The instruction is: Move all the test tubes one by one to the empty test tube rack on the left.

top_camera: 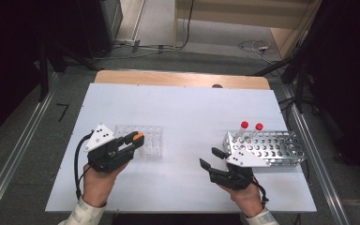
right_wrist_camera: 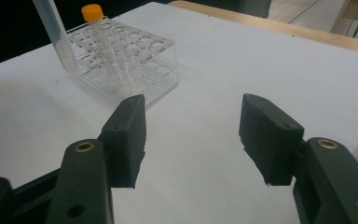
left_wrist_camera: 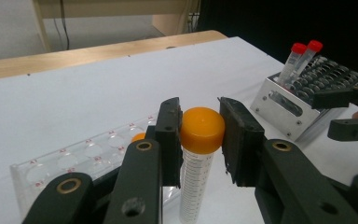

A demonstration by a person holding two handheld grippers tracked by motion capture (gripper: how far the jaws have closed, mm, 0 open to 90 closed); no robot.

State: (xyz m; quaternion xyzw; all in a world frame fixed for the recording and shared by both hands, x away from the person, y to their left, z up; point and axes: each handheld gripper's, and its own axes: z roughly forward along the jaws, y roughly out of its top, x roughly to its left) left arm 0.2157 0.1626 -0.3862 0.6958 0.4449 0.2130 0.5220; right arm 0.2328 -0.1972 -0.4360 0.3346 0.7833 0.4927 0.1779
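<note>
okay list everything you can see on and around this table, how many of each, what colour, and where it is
table: one, white top with a bare wood strip at the far edge, centre of the high view.
clear rack: one, see-through plastic, left half of the table.
metal rack: one, silver with round holes, right half of the table.
red-capped tubes: two, clear with red caps, standing at the metal rack's far left corner.
orange-capped tube: one, clear with an orange cap, hanging between the left jaws.
second orange-capped tube: one, standing in the clear rack.
cables: several, dark and white, on the floor beyond the table.
left gripper: one, black, shut on the tube's cap.
right gripper: one, black, open.
</note>
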